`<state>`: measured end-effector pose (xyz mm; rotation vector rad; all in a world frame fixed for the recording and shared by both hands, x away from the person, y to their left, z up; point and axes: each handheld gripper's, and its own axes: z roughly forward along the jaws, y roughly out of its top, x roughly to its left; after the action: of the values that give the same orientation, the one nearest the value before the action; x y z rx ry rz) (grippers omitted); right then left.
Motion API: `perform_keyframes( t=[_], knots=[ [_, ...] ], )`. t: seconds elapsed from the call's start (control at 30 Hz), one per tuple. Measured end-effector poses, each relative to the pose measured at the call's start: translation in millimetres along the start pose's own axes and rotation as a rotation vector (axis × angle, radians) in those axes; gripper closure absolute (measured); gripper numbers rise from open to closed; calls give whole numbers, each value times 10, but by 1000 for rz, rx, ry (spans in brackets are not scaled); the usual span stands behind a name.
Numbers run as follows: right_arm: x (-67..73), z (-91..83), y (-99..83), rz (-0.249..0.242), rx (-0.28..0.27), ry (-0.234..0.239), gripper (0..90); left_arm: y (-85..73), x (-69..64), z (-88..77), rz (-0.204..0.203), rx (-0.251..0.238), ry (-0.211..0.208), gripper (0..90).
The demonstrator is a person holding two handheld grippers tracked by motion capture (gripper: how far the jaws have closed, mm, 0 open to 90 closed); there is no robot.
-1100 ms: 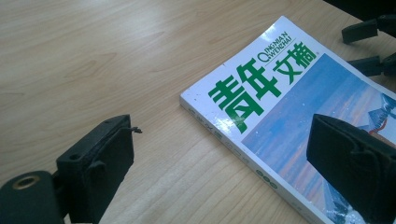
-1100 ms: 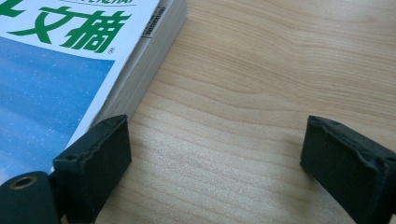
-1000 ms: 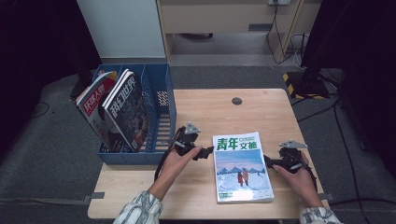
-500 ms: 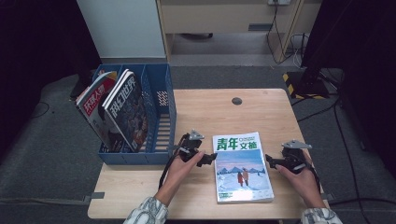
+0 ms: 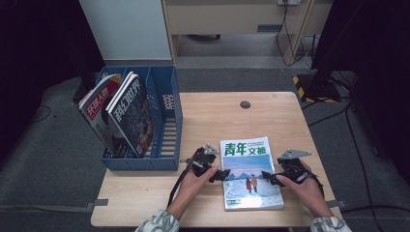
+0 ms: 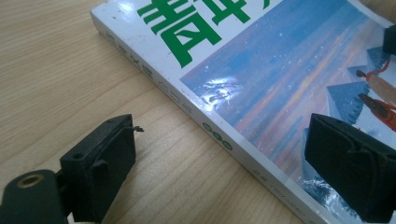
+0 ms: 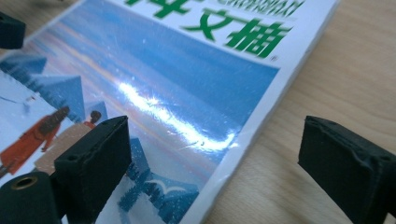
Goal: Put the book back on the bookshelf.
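Both spread-jawed, the left gripper [image 5: 218,174] and right gripper [image 5: 269,178] straddle opposite long edges of the flat glossy blue-covered magazine [image 5: 250,173], bare light wooden tabletop [image 5: 212,116] beyond.

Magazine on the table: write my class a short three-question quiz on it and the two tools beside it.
1. True or false: the magazine lies flat on the table.
2. Which edge does the left tool straddle: A spine, B top edge?
3. What stands in the blue rack?

Key: 1 true. 2 A; its jaws stand open, one over the cover, one over wood. The right tool is open at the opposite edge too. 3 Two magazines, leaning.
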<state>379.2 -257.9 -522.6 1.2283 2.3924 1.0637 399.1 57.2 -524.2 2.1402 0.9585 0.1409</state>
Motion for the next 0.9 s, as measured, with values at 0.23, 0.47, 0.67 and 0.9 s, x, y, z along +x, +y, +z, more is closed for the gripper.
perform_keyframes(
  t=[0.23,0.47,0.67,0.9],
  knots=[
    [-21,79,-16,69,-2,67,72,-22,-47,45,13,10,-26,90],
    [-2,116,-14,70,-10,85,65,-43,-175,93,47,-9,-72,114],
    [9,128,7,60,1,83,64,-54,-193,100,53,-14,-65,92],
    [72,1,23,-8,10,42,226,-60,-212,112,49,-22,-59,77]
  ],
)
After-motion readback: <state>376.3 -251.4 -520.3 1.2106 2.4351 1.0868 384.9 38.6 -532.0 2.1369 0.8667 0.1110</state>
